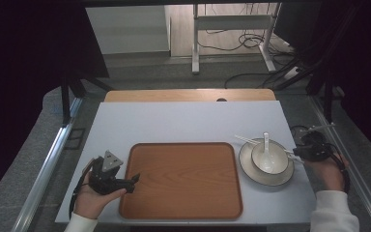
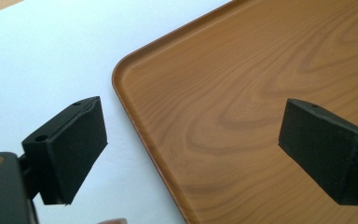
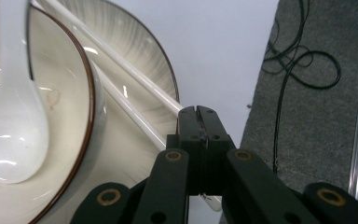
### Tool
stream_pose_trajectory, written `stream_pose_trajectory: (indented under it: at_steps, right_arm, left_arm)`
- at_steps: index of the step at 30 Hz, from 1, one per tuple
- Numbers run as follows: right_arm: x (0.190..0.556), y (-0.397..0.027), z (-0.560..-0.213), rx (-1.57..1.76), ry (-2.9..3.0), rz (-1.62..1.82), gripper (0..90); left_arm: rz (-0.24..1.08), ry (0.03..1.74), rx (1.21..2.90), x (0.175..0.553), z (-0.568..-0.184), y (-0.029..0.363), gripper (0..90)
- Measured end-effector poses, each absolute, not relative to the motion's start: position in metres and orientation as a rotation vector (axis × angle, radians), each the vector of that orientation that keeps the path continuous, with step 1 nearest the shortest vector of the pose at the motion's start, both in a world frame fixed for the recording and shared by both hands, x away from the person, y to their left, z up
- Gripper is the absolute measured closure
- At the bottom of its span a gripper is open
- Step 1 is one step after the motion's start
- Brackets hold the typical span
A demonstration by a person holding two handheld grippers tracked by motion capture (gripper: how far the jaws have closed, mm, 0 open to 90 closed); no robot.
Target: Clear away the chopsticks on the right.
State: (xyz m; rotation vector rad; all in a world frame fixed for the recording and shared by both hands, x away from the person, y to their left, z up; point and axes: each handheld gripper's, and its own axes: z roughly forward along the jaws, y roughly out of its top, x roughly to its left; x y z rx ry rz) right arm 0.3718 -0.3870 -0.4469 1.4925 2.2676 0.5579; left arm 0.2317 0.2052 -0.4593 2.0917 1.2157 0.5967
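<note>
A brown wood-grain tray lies at the front middle of the white table. My left gripper stands open at the tray's left edge; in the left gripper view one jaw hangs over the table and the other over the tray. To the right of the tray sits a white plate with a bowl on it, a white spoon in the bowl and white chopsticks across the plate. My right gripper is shut at the plate's right rim, and the chopsticks run under its jaws.
The table's right edge lies just beyond the right hand, with grey floor, a black cable and a metal rail past it. A wooden strip borders the far edge. Bare white tabletop stretches behind the tray.
</note>
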Motion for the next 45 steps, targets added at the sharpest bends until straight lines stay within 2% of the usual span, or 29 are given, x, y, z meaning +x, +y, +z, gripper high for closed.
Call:
stream_pose_trajectory:
  at_steps: [23, 25, 26, 30, 37, 45]
  right_arm:
    - [0.365, -0.392, -0.427, 1.457, 2.251, 0.617, 89.6]
    - [0.365, -0.394, -0.424, 1.421, 2.269, 0.558, 82.1]
    - [0.365, -0.394, -0.424, 1.421, 2.269, 0.558, 82.1]
    - [0.373, -0.401, -0.417, 1.333, 2.324, 0.474, 63.4]
    - [0.390, -0.400, -0.421, 1.246, 2.490, 0.350, 56.9]
    - [0.404, -0.396, -0.436, 1.165, 2.612, 0.289, 54.5]
  left_arm:
    - [0.603, 1.225, 2.077, 0.230, -0.456, 0.211, 7.3]
    - [0.603, 1.232, 2.059, 0.229, -0.456, 0.212, 7.3]
    - [0.603, 1.232, 2.059, 0.229, -0.456, 0.212, 7.3]
    - [0.602, 1.236, 2.061, 0.229, -0.456, 0.213, 7.3]
    - [0.603, 1.238, 2.079, 0.230, -0.458, 0.214, 7.3]
    - [0.603, 1.253, 2.068, 0.230, -0.460, 0.216, 7.3]
